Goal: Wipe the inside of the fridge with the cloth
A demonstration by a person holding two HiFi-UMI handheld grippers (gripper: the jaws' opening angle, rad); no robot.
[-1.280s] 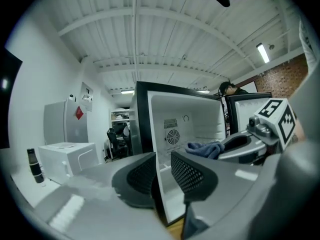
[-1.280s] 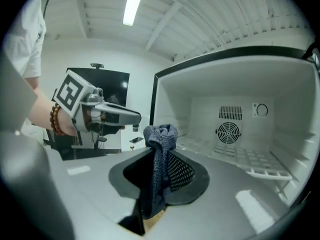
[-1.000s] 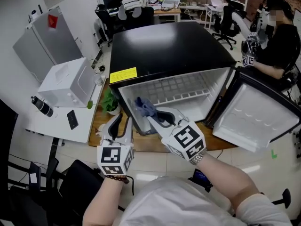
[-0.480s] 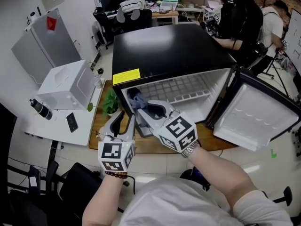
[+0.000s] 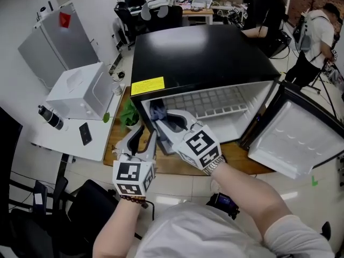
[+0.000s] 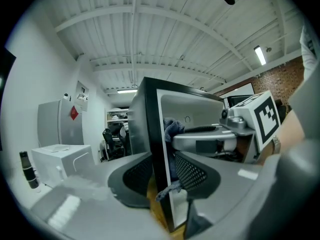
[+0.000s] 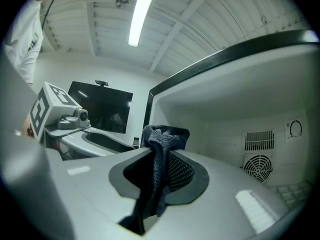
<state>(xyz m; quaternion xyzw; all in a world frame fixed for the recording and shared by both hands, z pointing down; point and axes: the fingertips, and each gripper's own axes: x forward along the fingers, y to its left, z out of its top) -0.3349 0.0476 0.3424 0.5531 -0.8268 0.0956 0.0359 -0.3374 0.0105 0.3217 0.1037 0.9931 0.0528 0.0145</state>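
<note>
Cloth point(image 7: 165, 136) is clamped in the closed right hand-held gripper point(image 7: 157, 169), inside the open fridge point(image 5: 199, 52) near its left-hand wall. Left hand-held gripper point(image 5: 146, 133), jaws apart, straddles that wall's front edge. Fridge stands on a wooden board point(image 5: 177, 165); white table point(image 5: 67, 138) stands at left.

Even overhead light is filling the room, and the black top of the fridge point(image 5: 199, 52) is giving back a soft sheen. Inside the fridge, white walls are glowing bright while the cloth point(image 7: 162, 174) is hanging dark against them. Above the fridge, a ceiling lamp point(image 7: 142, 14) is blowing out to pure white. Both gripper views are bending lines hard and darkening to black at their corners. The left tool point(image 6: 162, 160) is smearing out of focus nearest the lens.
</note>
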